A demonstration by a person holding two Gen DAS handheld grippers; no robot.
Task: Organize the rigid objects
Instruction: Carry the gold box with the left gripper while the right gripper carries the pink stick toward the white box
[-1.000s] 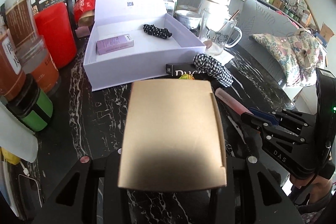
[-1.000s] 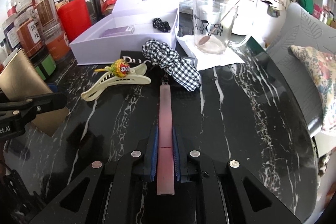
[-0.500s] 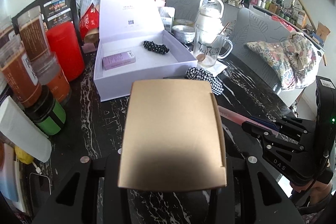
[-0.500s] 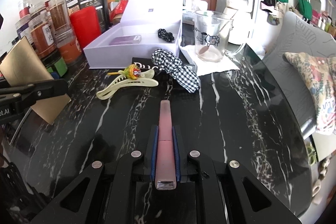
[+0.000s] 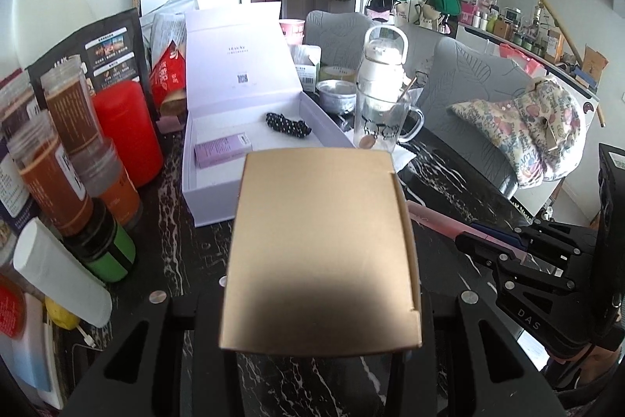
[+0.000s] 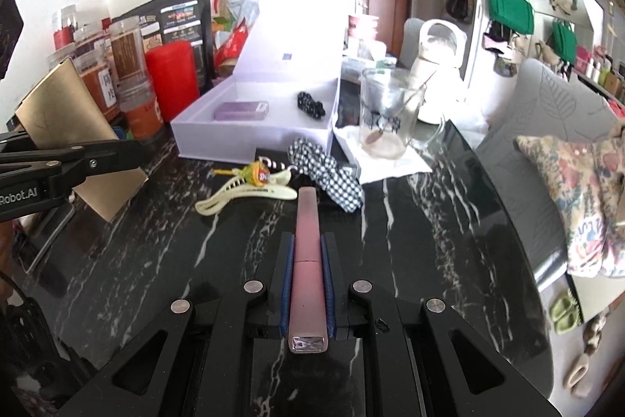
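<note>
My left gripper (image 5: 320,299) is shut on a flat gold box (image 5: 320,249) and holds it above the black marble table, in front of the open white box (image 5: 250,139). The gold box also shows in the right wrist view (image 6: 74,139). My right gripper (image 6: 306,256) is shut on a slim pink tube (image 6: 306,256), held above the table. The white box (image 6: 254,139) holds a purple carton (image 6: 240,110) and a black dotted scrunchie (image 6: 310,103). A cream hair claw (image 6: 242,194), a lollipop (image 6: 258,175) and a checked scrunchie (image 6: 328,170) lie in front of it.
Jars (image 5: 70,127), a red canister (image 5: 125,131) and a white tube (image 5: 58,268) crowd the left side. A glass mug (image 6: 384,120) on a tissue and a white bottle (image 6: 437,81) stand right of the box. The table's right edge (image 6: 508,206) borders a grey sofa.
Both grippers have risen and drawn back from the table with their objects still held. The view now looks more level across the table.
</note>
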